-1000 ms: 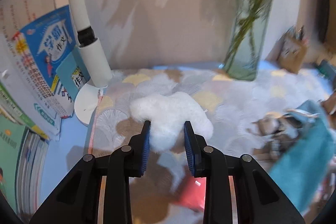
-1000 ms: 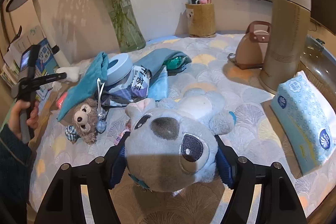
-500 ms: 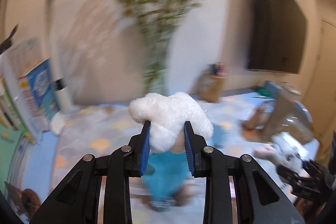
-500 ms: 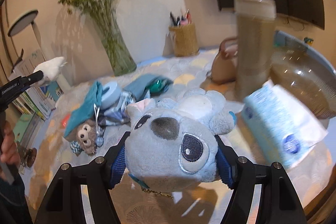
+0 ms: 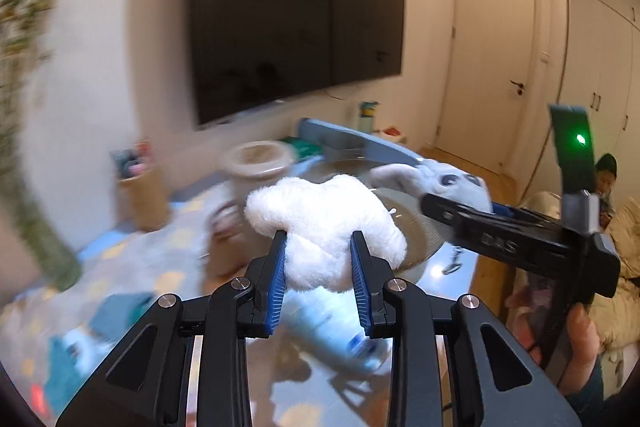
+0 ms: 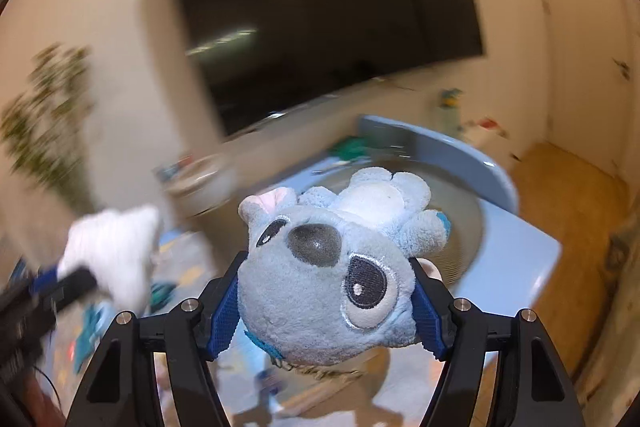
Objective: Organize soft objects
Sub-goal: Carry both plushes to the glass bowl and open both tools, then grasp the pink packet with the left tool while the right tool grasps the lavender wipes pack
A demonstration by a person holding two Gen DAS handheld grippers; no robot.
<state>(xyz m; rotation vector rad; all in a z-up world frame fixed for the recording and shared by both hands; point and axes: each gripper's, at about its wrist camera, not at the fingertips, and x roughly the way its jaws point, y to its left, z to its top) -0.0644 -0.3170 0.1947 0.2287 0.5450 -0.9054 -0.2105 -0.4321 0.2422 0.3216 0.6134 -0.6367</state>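
My left gripper (image 5: 319, 267) is shut on a fluffy white plush (image 5: 326, 227) and holds it up in the air. In the right wrist view my right gripper (image 6: 326, 301) is shut on the head of a grey-blue plush animal (image 6: 328, 267) with big dark eyes. Both toys hang above a round clear tub (image 6: 464, 223) with a blue lid (image 6: 452, 147). The white plush (image 6: 116, 247) and the left gripper show blurred at the left of the right wrist view. From the left wrist view, the right gripper (image 5: 460, 205) with the blue plush (image 5: 436, 181) reaches in from the right.
A large dark TV (image 5: 288, 19) hangs on the wall behind. On the patterned tablecloth (image 5: 120, 267) stand a beige canister (image 5: 256, 159), a woven pen holder (image 5: 140, 195), a vase of greenery (image 5: 28, 147) and a blue tissue pack (image 5: 332, 331). A person's hand (image 5: 580, 339) grips the right tool's handle.
Both grippers have swung up and to the right, away from the table's clutter toward the clear tub. The white plush and the blue plush stay gripped, and the view is blurred by motion.
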